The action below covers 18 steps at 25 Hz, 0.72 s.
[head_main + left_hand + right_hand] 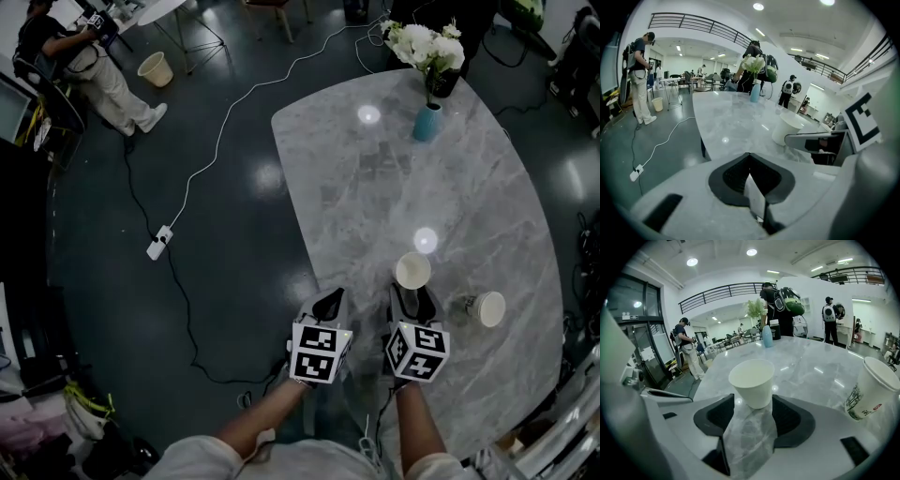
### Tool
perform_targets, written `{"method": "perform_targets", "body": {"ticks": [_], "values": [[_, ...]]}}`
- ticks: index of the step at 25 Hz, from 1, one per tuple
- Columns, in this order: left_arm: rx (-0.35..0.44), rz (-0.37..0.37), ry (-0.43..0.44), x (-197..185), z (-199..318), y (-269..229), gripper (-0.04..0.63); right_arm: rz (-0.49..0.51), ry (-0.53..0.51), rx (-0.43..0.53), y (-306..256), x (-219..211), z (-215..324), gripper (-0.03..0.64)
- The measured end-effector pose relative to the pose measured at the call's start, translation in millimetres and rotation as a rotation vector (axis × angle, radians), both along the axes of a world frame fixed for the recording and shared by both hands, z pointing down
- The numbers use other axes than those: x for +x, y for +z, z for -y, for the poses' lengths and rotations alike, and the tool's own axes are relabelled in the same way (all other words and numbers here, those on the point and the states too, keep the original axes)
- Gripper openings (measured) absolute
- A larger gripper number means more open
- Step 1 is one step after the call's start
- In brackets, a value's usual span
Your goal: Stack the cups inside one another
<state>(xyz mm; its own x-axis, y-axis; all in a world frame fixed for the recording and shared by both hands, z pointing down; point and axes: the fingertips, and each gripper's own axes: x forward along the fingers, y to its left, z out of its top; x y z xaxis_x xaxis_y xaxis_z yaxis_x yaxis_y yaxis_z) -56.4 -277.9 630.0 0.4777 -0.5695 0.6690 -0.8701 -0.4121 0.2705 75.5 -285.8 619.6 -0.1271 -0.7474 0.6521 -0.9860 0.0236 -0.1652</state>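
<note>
Dark glossy floor (234, 187); grey, seemingly marble table (394, 178) — white cable (216, 141) trailing.

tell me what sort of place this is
Probably a large open office or lab hall: a balcony railing overhead, people wearing backpacks, and a power strip lying on the floor.

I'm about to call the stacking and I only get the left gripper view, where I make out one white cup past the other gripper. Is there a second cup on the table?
Observer: Yes. A printed cup stands open end up to the right of the white cup, apart from it.
Operator: Is the right gripper gripping the white one?
Observer: No. The right gripper has its jaws apart; the cup stands at their tips, unpressed.
Operator: Anything inside it?
Observer: The head view looks down into it, and I see nothing in it.
</note>
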Motion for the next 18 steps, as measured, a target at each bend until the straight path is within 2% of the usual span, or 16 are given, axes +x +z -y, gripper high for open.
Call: {"method": "perform_targets", "body": {"ticks": [11,18], "values": [[-0.023,0.004,0.004,-5.2,-1.8,6.8,-0.005,-0.03,0.013,-0.004,5.6,-0.5,10.6,0.213],[-0.008,0.0,0.0,-8.6,4.1,4.5,-0.005,-0.049,0.028,0.002,6.2,0.7,14.3,0.213]]}}
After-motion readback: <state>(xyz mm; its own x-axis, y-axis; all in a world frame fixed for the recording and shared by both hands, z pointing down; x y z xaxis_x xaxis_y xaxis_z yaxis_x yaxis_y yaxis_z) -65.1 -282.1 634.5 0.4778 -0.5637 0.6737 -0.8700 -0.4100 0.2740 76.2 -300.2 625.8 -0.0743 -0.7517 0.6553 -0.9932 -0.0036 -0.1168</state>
